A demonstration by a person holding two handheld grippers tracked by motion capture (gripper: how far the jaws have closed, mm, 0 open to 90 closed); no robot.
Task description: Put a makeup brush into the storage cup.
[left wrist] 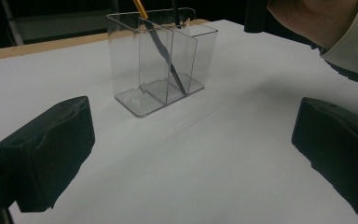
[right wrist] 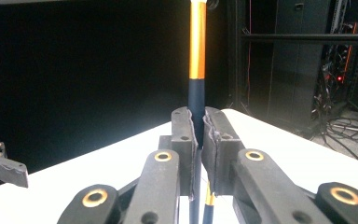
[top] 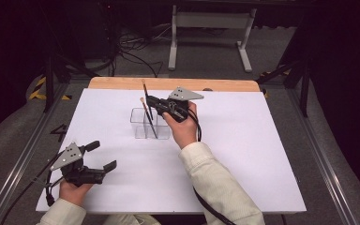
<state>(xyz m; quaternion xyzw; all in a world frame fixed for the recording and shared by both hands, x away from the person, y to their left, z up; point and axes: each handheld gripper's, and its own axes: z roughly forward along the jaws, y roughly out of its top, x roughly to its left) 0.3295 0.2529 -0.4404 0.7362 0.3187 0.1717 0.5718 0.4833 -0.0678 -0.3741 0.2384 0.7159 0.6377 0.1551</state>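
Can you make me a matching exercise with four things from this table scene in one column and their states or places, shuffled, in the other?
Column one:
1. right gripper
2. left gripper
3. clear plastic organizer
4. second paintbrush

Column two:
A. open, holding nothing, near the front left corner of the white table
B. leaning in the organizer, not held
C. shut on a dark-handled paintbrush with a gold ferrule
D. standing upright at mid-table, divided into compartments

Pairs: 1-C, 2-A, 3-D, 4-B
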